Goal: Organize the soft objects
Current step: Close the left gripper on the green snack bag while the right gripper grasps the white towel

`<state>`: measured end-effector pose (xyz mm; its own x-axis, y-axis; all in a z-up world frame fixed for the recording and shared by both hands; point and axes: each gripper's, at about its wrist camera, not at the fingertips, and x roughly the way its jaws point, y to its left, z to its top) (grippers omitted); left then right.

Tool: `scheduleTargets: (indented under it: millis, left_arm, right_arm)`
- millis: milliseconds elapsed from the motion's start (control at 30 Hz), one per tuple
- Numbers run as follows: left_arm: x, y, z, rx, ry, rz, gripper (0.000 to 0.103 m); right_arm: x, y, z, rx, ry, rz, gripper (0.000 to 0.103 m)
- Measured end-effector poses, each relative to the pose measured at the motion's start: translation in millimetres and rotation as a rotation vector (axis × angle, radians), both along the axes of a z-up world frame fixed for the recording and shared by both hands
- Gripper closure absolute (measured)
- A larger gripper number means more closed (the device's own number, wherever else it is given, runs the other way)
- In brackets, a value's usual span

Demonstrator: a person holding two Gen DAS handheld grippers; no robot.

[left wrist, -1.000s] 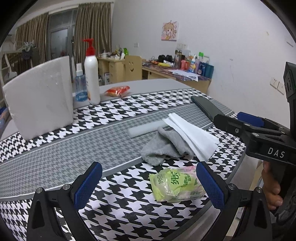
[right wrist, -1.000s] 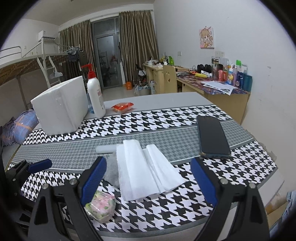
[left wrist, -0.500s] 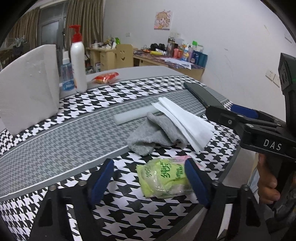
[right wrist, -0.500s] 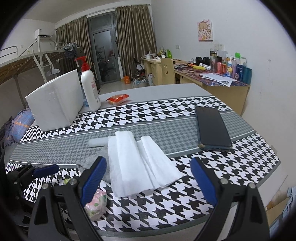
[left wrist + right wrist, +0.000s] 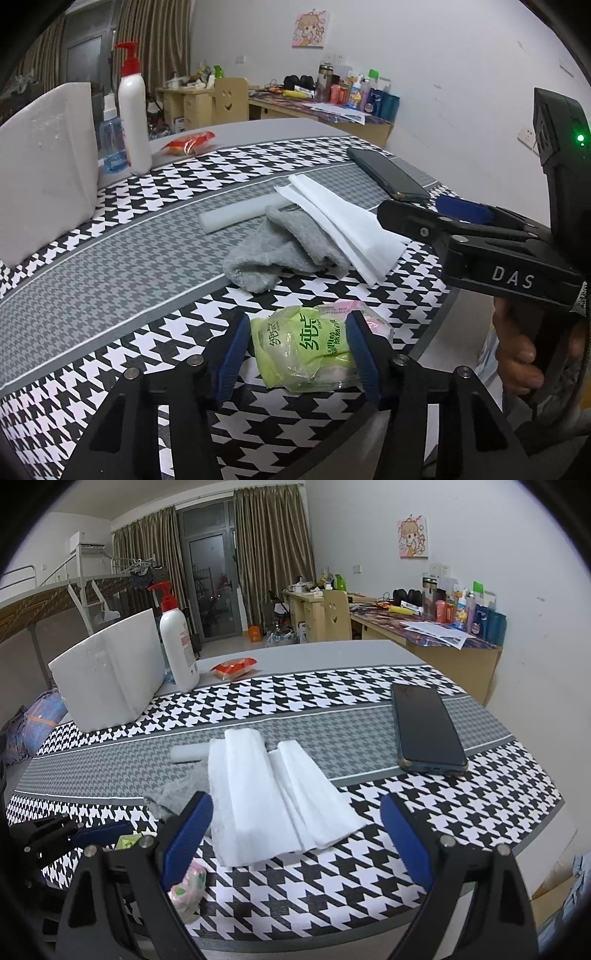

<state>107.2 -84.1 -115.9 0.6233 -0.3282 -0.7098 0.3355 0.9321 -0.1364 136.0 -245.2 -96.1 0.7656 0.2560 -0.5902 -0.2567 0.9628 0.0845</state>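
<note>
In the left wrist view, the left hand-held gripper (image 5: 297, 347) sits at the lower centre of the frame, its jaws having just been closing, and both blue pads (image 5: 232, 345) now press against the sides of a green tissue pack (image 5: 303, 345) that lies on the houndstooth-patterned worktop (image 5: 110, 266) near its front edge. Above the pack, toward the middle of the frame, a crumpled grey cloth (image 5: 280, 254) lies partly under a stack of folded white tissues (image 5: 343, 218), with a white foam stick (image 5: 240, 216) just behind them. A dark phone (image 5: 388, 177) rests in the upper right part of the worktop. At the upper left stand a white foam block (image 5: 44, 173), a white pump bottle (image 5: 133, 110) and a small blue bottle (image 5: 110, 144), with a red snack packet (image 5: 190, 142) beside them.

The right hand-held gripper (image 5: 295, 830) is wide open and holds nothing; in its own view, its 2 pads flank the near end of the white tissues without touching them. A person's hand (image 5: 517, 350) grips its handle at the right edge of the left wrist view
</note>
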Motion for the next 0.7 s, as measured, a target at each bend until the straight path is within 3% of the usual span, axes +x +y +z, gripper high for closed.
scheduleTargets:
  millis: [333,700]
  left_arm:
    - [-6,-3,1,-0.019,0.008,-0.038,0.069]
    - [-8,7,9,-0.049,-0.021,-0.038,0.075]
  right_arm:
    - [4,0,-2,0.001,0.016,0.017,0.009]
    - [7,-2,0,-0.012,0.005,0.016,0.009]
